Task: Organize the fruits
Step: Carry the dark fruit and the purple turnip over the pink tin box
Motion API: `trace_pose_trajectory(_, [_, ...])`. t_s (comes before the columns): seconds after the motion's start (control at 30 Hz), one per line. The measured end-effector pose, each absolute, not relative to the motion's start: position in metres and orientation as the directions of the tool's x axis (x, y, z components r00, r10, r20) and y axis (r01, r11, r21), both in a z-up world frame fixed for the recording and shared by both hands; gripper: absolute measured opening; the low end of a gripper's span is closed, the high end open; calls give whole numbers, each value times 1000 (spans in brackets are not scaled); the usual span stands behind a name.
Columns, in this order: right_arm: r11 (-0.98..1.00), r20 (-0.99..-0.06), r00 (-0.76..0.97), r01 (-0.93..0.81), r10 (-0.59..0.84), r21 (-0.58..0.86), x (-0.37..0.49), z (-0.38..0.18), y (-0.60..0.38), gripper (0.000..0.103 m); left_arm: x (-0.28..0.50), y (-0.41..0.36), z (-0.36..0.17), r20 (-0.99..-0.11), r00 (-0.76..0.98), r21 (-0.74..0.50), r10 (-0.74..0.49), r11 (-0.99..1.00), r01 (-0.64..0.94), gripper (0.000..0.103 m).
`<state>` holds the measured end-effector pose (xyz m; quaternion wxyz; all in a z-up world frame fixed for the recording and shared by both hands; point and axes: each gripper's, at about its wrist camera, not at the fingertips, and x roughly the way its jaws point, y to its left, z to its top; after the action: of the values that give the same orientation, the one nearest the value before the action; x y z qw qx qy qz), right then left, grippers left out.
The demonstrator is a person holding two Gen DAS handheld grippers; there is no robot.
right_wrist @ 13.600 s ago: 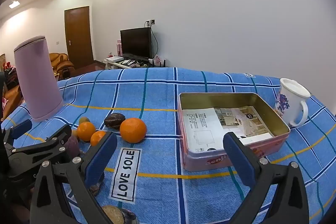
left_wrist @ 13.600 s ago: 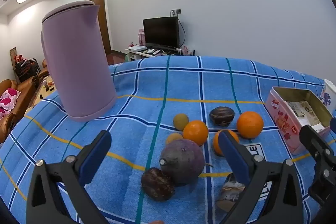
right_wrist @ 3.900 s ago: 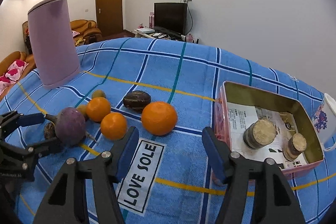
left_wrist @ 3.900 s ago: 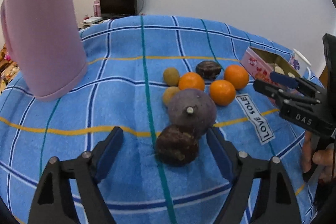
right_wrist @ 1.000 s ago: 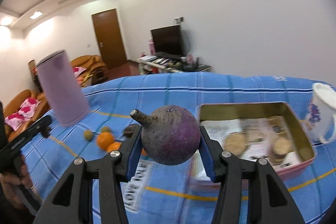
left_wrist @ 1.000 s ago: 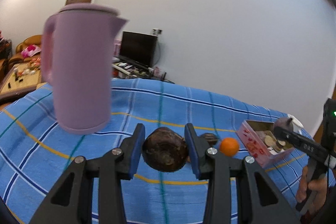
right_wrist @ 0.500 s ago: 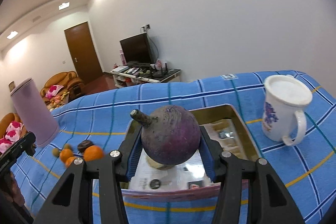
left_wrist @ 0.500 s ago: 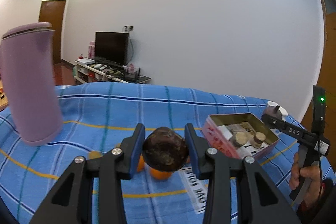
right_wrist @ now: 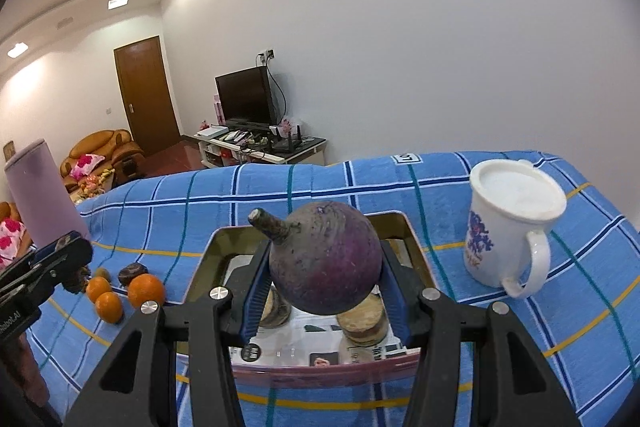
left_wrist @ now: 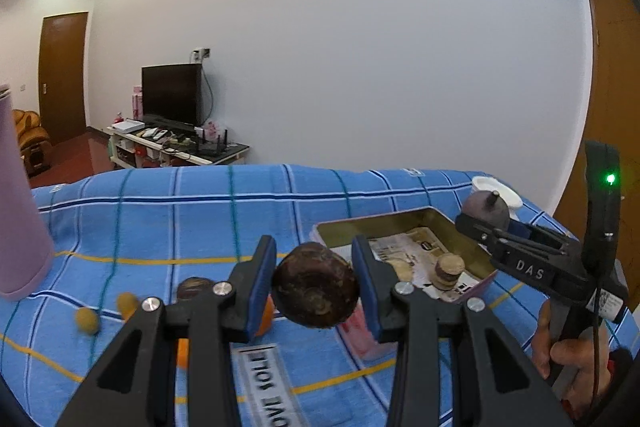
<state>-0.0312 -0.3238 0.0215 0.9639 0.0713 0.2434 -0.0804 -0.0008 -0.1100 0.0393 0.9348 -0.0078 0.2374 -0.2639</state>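
Observation:
My left gripper is shut on a dark brown round fruit, held above the blue cloth just left of the pink tin. My right gripper is shut on a large purple fruit with a stub stem, held over the open tin. In the left wrist view the right gripper shows at the right with the purple fruit over the tin's far side. Round brown pieces lie inside the tin. Three oranges and small fruits stay on the cloth.
A white mug with blue flowers stands right of the tin. A tall lilac jug stands at the far left of the table. A hand grips the right tool. The left tool reaches in from the left. A "LOVE SOLE" label lies on the cloth.
The left gripper has swung right with the brown fruit, from beside the lilac jug to next to the tin. The right gripper carried the purple fruit over the tin and has nearly stopped.

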Motion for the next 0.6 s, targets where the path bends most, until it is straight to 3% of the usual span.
trace_pose_trajectory(0.6, [959,-519,825,281,-223,34,-15,11,-362,52,15,-196,25,-510,686,-125,-519,834,537,41])
